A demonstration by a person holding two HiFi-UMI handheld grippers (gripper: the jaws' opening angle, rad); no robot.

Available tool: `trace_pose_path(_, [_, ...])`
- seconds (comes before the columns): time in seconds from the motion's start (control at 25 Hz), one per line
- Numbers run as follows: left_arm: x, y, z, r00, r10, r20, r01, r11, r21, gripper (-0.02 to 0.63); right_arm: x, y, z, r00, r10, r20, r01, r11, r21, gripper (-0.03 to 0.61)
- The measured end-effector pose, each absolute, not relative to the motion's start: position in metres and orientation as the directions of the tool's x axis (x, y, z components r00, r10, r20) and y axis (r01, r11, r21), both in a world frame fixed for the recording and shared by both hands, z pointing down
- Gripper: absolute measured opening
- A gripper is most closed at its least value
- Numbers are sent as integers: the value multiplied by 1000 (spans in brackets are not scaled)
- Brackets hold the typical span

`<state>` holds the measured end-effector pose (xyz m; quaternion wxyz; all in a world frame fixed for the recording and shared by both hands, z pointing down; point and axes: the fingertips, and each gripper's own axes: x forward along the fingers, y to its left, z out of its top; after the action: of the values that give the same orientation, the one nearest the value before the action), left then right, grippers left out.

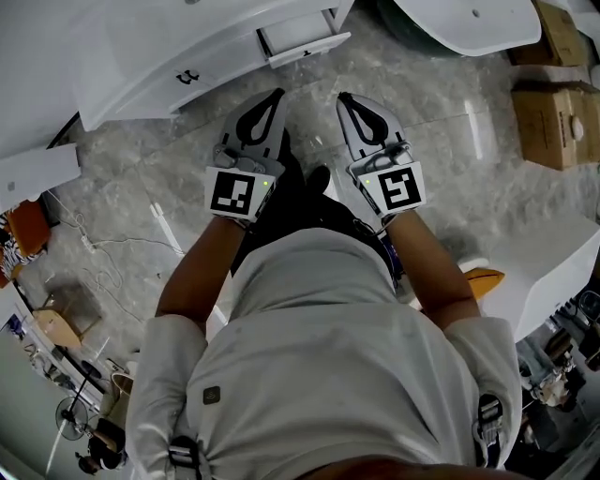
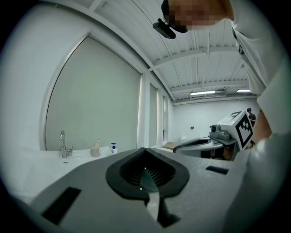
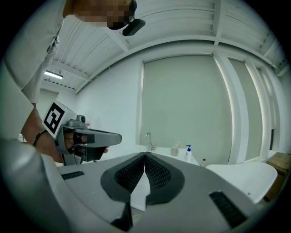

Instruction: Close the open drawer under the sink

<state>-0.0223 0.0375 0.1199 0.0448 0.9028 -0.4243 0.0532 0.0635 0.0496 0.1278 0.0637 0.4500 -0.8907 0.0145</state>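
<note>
The open drawer (image 1: pixel 302 36) juts out of the white sink cabinet (image 1: pixel 159 66) at the top of the head view. Both grippers are held side by side in front of the person and point toward it, well short of it. My left gripper (image 1: pixel 273 96) is shut with nothing in it, its tips (image 2: pixel 144 149) meeting. My right gripper (image 1: pixel 346 97) is shut and empty too, its tips (image 3: pixel 145 154) together. Over the jaws, both gripper views show the sink top with a faucet (image 2: pixel 63 144) (image 3: pixel 148 141) and a soap bottle (image 2: pixel 113 148) (image 3: pixel 188 152). The drawer itself is hidden in them.
Cardboard boxes (image 1: pixel 558 112) sit on the marble floor at the right. A white basin or tub (image 1: pixel 469 23) lies at the top right, beside the cabinet. Loose cables (image 1: pixel 112 246) trail over the floor at the left. A white counter edge (image 1: pixel 553 272) is close on the right.
</note>
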Motion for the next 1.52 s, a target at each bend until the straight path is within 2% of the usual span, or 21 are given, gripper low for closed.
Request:
trace_pose_path(0.24, [-15,1,186,649,-739,180,-759,-647,78,9,72,9,201,-569,-794,212,-814,581,-11,25])
trace_pose_path(0.4, [-13,-22,242,642,-722,260,-763,-634,124,9,75,-23,260,-557,-785,272,-820,571,-34,38])
trace_pose_path(0.56, [-14,-44,291,633,-712,304,-769,-622,146,9,74,-52,309,-552,-788,273,-827,559,-59,54])
trace_pose_path(0.8, [-15,-94,360,626,-717,307,-774,-618,134,9,72,-105,385,-546,-782,301,-830,554,-66,75])
trace_pose_path(1.08, [-8,-107,425,618,-714,328,-779,-613,133,9,67,-127,461,-552,-766,329,-822,567,-60,131])
trace_pose_path(1.52, [-4,-123,504,590,-730,345,-797,-596,102,9,71,-152,564,-512,-773,374,-850,520,-88,173])
